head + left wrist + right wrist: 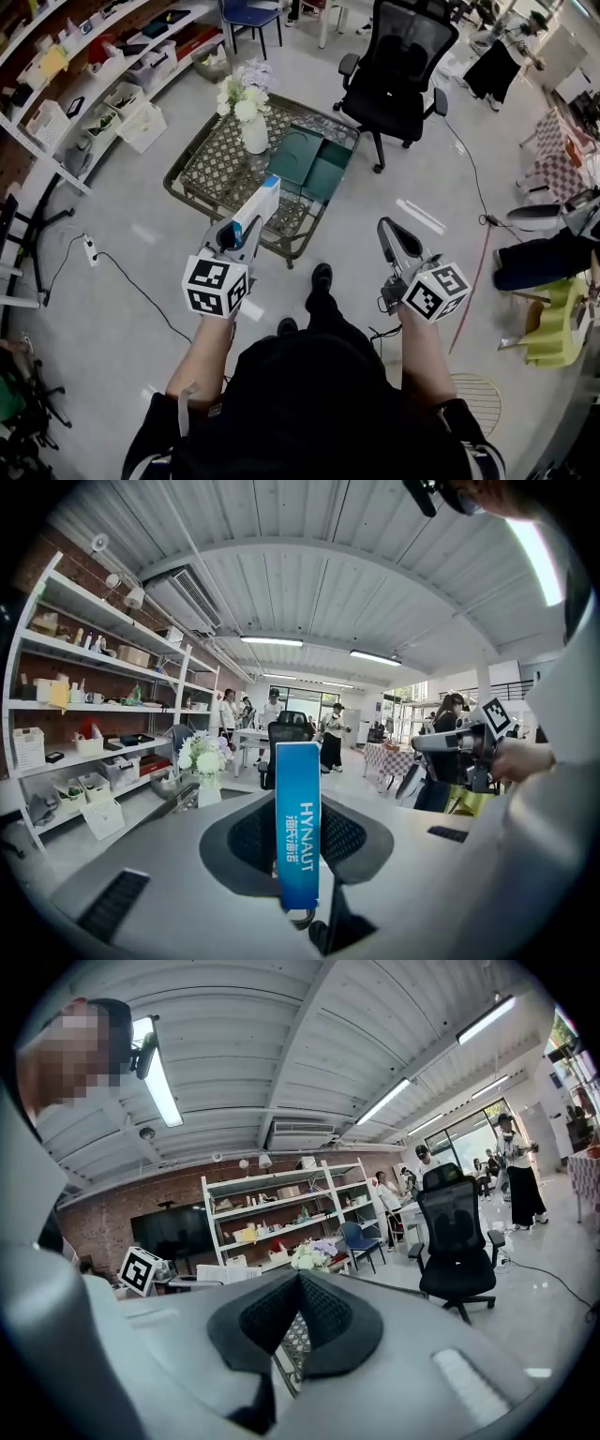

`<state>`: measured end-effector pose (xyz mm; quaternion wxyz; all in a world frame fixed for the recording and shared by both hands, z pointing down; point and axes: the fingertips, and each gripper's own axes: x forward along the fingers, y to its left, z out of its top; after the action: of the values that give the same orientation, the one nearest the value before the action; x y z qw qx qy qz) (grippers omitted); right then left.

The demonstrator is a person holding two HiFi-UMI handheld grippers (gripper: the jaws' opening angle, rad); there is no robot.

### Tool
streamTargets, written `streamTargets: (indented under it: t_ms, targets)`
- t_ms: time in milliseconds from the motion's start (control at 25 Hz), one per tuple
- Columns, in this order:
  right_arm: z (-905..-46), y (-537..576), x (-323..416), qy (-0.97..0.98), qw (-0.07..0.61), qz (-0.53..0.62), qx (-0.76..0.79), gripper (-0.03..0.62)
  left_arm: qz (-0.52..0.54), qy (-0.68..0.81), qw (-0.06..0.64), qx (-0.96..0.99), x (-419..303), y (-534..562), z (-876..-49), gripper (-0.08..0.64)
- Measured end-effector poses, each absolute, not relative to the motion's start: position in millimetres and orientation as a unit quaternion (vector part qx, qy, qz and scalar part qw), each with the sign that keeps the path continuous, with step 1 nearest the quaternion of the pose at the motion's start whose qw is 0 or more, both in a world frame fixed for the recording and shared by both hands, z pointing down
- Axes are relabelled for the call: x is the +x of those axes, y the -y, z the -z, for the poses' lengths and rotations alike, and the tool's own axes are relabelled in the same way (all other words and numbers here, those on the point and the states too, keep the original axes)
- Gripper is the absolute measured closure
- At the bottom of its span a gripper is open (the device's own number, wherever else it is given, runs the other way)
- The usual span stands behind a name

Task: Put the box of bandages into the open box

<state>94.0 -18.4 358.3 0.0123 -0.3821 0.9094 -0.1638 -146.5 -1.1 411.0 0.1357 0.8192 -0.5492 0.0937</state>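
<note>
One slim box of bandages (255, 214) (297, 822), blue edge lettered HYNAUT in white beside a white face, stands clamped between the left gripper's (239, 232) part-closed jaws, raised near the table's (202, 178) near edge. One teal rectangular open box (314, 164) lies on that lattice-patterned top beside one white vase (254, 136) of flowers. The right gripper's (389, 234) (295, 1283) ribbed black pads meet, holding nothing
</note>
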Motion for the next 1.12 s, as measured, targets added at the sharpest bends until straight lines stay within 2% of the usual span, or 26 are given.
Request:
streamTargets:
  t_ms: [800, 1120]
  targets:
    - [-413.0, 237.7, 97.9, -0.912, 0.022, 0.253, -0.322, 0.583, -0.151, 0.569, 0.176, 0.788, -113.6, 178.6, -433.8, 0.481]
    - [-428.6, 294.5, 101.5, -0.913, 0.013, 0.272, -0.304, 0.583, -0.175, 0.570, 0.196, 0.778, -100.5, 216.8, -450.9, 0.480]
